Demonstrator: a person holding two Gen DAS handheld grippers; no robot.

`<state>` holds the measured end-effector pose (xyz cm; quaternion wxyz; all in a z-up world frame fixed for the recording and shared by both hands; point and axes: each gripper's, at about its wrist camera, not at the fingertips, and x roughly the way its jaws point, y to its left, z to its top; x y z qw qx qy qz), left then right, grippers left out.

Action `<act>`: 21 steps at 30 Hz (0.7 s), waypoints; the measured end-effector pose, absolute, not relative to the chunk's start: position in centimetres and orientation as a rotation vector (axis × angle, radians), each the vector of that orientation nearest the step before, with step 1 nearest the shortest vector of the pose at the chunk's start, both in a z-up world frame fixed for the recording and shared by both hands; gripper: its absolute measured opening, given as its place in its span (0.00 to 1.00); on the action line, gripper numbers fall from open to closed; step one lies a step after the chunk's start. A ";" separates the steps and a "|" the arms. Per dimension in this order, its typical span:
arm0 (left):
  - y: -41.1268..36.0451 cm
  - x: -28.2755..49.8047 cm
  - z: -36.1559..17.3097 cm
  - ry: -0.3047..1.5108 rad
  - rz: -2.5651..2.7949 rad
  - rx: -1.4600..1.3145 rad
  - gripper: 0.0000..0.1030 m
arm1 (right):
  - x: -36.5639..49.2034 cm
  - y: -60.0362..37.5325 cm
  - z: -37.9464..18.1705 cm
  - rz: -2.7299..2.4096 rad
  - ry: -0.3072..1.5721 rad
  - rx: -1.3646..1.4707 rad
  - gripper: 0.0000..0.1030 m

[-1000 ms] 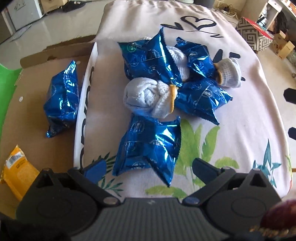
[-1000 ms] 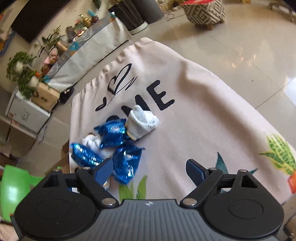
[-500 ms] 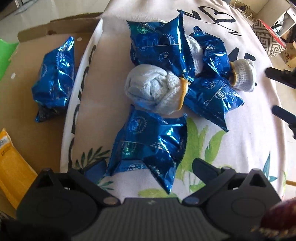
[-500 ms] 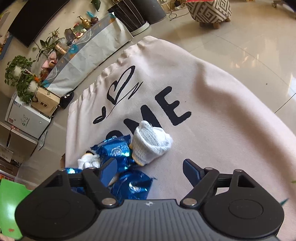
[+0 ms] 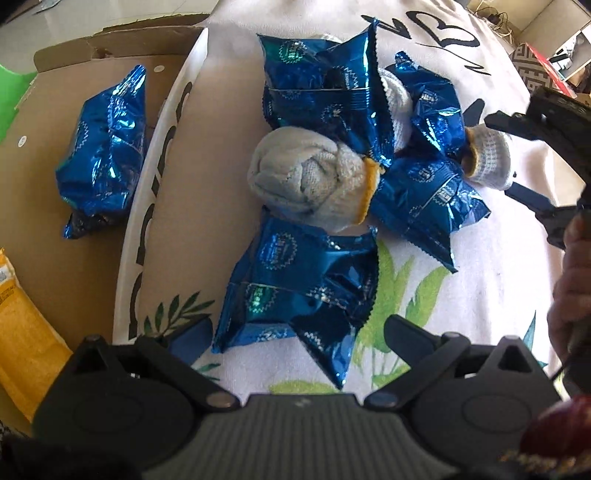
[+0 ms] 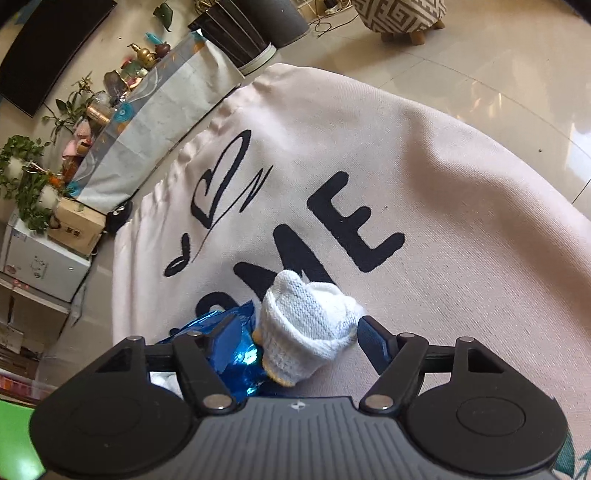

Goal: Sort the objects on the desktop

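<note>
5 blue foil packets (image 5: 303, 288), 3 rolled white gloves (image 5: 314, 181), 1 yellow packet (image 5: 18, 325), 2 claws (image 5: 295, 332).

L gripper (image 5: 295, 332) open over nearest blue foil pack (image 5: 299, 288) on printed cloth (image 5: 480, 295). Rolled grey glove (image 5: 314, 181) just beyond, more packs around it. R gripper (image 5: 517, 158) closing around small white glove roll (image 5: 489, 160). One pack (image 5: 101, 147) on cardboard (image 5: 44, 229) at left.

Patterned stool (image 6: 400, 14), potted plants (image 6: 26, 173)
</note>
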<state>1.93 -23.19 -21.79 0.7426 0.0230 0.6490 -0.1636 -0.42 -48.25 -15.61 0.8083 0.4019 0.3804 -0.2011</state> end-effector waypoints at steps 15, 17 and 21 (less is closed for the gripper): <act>-22.8 2.3 -22.9 1.470 -0.340 0.048 1.00 | 0.4 -47.0 -16.7 -0.502 0.880 0.739 0.61; -22.6 2.4 -23.2 1.478 -0.334 0.038 1.00 | -0.3 -47.2 -16.6 -0.522 0.895 0.739 0.60; -22.5 2.5 -23.2 1.469 -0.333 0.046 1.00 | -2.7 -48.0 -16.4 -0.553 0.914 0.777 0.60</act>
